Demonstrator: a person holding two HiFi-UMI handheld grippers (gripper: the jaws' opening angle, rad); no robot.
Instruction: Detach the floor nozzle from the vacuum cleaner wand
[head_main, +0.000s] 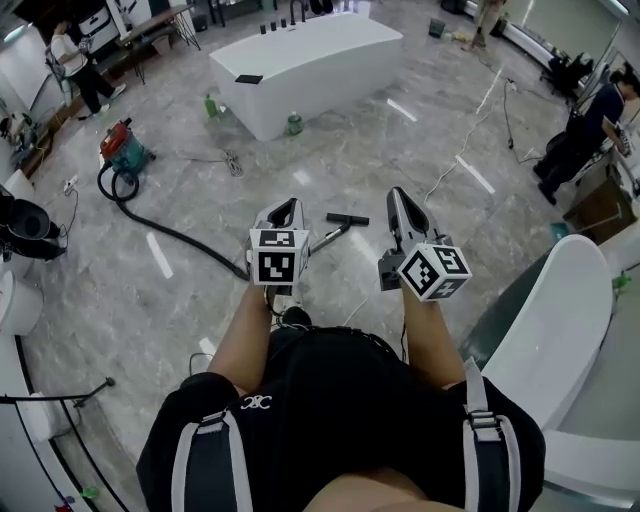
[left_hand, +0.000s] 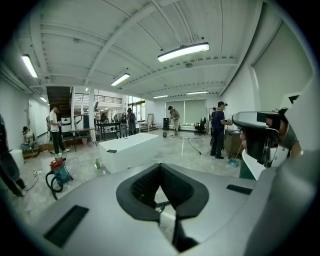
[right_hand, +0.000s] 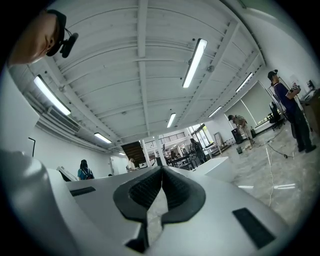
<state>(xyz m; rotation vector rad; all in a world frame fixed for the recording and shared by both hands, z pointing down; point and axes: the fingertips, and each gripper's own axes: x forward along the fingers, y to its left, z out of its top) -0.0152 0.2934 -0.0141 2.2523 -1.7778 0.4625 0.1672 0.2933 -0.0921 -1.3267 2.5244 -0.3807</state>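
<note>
- Floor nozzle lies flat on the grey marble floor, out ahead of the person, between the two raised grippers and a little beyond their tips.
- It looks joined to the wand, with no gap at the joint, so by my reading the detaching has not begun.
- The nozzle's long bar runs across the head view, nearly level from left to right.
- The wand meets that bar near its middle and slants back toward the person, down and to the left, passing behind the left gripper. So the wand's long axis points up and to the right, away from the person.
- From the wand's near end, the black hose curves off left to the red and teal canister vacuum.
- The left gripper's jaws are pressed together with nothing between the pads. It hangs in the air over the wand's near end and touches nothing.
- The right gripper is the same, pads closed on each other and empty, held just right of the nozzle in the head view.
- Everything is left to do, as I judge it: steady the wand, take hold at the nozzle and pull the two apart.
</note>
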